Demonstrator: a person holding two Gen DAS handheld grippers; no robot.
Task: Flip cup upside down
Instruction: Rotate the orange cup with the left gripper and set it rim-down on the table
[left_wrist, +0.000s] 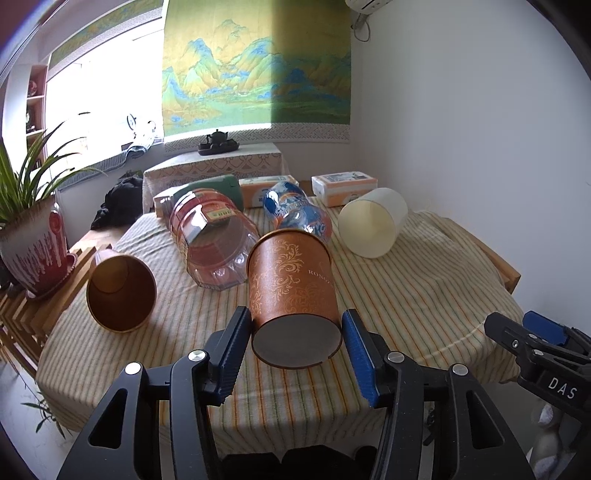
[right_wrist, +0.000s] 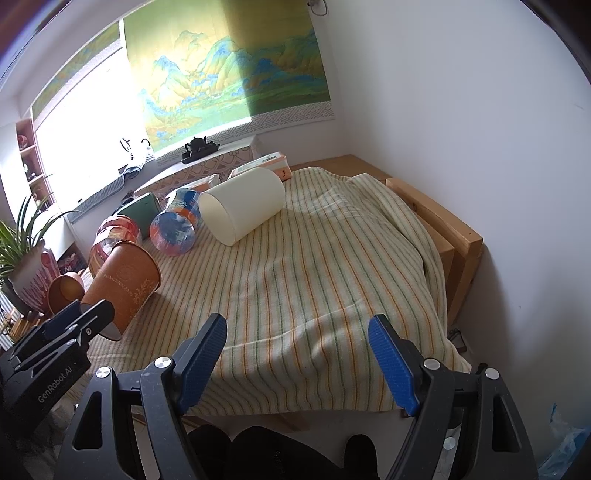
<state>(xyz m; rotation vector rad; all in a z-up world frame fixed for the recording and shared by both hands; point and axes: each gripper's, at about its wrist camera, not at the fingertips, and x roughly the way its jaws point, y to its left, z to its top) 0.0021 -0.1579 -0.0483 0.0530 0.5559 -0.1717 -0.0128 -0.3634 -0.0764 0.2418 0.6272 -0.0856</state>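
An orange paper cup with a scroll pattern (left_wrist: 295, 291) lies on its side on the striped cloth, its base toward me. My left gripper (left_wrist: 297, 332) has its blue pads on either side of the cup's base, touching or nearly touching it; the grip cannot be confirmed. The cup also shows at the left in the right wrist view (right_wrist: 123, 284), with the left gripper (right_wrist: 88, 317) at its base. My right gripper (right_wrist: 297, 332) is open and empty above the near edge of the table. It shows at the right edge of the left wrist view (left_wrist: 524, 325).
On the striped cloth (right_wrist: 314, 266) lie a white cup (left_wrist: 371, 227), a brown cup (left_wrist: 122, 293), a clear red-labelled jar (left_wrist: 214, 243) and a blue patterned cup (left_wrist: 295, 212). Tissue packs (left_wrist: 343, 184) stand behind. A potted plant (left_wrist: 33, 243) stands left. A wall is right.
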